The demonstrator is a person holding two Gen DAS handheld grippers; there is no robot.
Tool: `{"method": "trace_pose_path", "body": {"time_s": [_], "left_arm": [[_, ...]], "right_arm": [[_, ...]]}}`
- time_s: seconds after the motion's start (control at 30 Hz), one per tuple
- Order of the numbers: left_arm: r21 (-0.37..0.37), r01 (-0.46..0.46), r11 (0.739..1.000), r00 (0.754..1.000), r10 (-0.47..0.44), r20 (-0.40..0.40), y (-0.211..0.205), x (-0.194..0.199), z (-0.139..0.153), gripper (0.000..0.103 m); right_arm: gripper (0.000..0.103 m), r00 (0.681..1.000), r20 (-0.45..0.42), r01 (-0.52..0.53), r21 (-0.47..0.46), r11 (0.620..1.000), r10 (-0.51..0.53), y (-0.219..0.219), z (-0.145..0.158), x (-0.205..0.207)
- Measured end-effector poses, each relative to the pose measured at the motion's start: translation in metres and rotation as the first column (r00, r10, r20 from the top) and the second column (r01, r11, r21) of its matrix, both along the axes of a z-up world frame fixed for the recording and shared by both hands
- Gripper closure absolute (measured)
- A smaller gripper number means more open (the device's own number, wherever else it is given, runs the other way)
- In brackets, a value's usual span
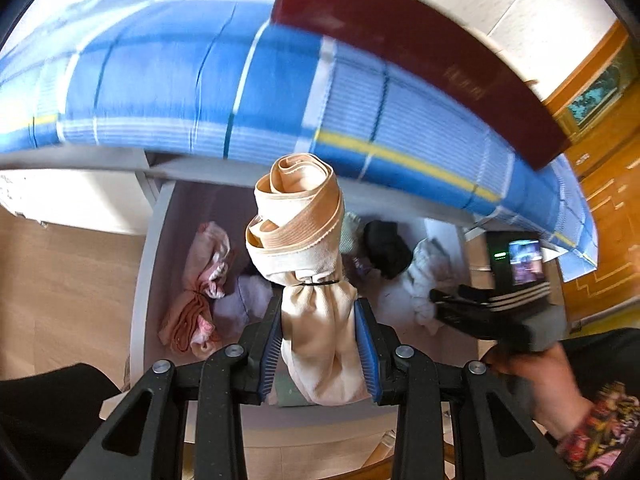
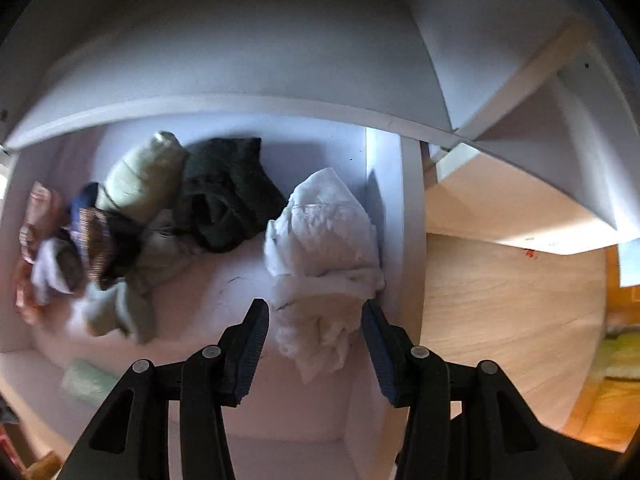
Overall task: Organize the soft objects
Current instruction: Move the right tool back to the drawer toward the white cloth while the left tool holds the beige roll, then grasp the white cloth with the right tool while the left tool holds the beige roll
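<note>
Above the open drawer [image 1: 156,240] my left claw [image 1: 320,336] clamps a beige tied cloth roll [image 1: 308,240], light and squashy; my right claw [image 2: 316,340], jaws apart, straddles limp white fabric [image 2: 324,248].

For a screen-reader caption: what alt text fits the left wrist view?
The left gripper is shut on a cream cloth bundle tied with a black band, above an open white drawer holding crumpled clothes, beside a blue plaid bed.
</note>
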State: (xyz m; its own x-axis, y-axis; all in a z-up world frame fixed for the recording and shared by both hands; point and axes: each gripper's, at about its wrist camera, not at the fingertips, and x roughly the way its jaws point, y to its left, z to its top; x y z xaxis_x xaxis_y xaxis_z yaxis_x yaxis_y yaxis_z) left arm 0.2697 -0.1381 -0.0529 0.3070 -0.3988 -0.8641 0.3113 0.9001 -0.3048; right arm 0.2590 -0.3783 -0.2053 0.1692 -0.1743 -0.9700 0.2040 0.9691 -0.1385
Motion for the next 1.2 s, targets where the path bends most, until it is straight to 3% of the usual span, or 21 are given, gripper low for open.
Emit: {"method": "trace_pose_path", "body": {"time_s": [0.2,0.6,0.8,0.9,1.03,1.2], "left_arm": [[-0.032,0.033,0.999,0.998,-0.031,0.058,0.003,-0.004,0.035,0.068],[-0.053,0.097,0.994,0.98,-0.086,0.18,-0.01,0.017,0.118,0.068],[-0.018,0.158,0.987,0.96,-0.149,0.236,-0.037,0.036,0.143,0.068],[0.007,0.172,0.985,0.96,-0.169,0.225,-0.04,0.035,0.135,0.065],[0.062,0.193,0.979,0.968,-0.2,0.15,-0.042,0.024,0.098,0.051],[0.148,0.157,0.976,0.988,-0.157,-0.01,-0.04,0.018,0.017,0.048]], "right_arm": [[0.042,1.0,-0.016,-0.012,-0.027,1.0,0.011,0.001,-0.019,0.009],[0.04,0.992,-0.101,-0.082,-0.087,0.993,0.073,0.012,-0.043,0.024],[0.041,0.99,-0.13,-0.06,-0.054,0.997,0.052,0.015,-0.05,0.013],[0.042,0.99,-0.137,-0.036,-0.021,0.999,0.032,0.013,-0.049,0.008],[0.042,0.989,-0.147,-0.011,0.01,1.0,0.012,0.008,-0.052,0.005],[0.042,0.987,-0.162,0.006,0.029,1.0,-0.001,0.005,-0.057,0.001]]}}
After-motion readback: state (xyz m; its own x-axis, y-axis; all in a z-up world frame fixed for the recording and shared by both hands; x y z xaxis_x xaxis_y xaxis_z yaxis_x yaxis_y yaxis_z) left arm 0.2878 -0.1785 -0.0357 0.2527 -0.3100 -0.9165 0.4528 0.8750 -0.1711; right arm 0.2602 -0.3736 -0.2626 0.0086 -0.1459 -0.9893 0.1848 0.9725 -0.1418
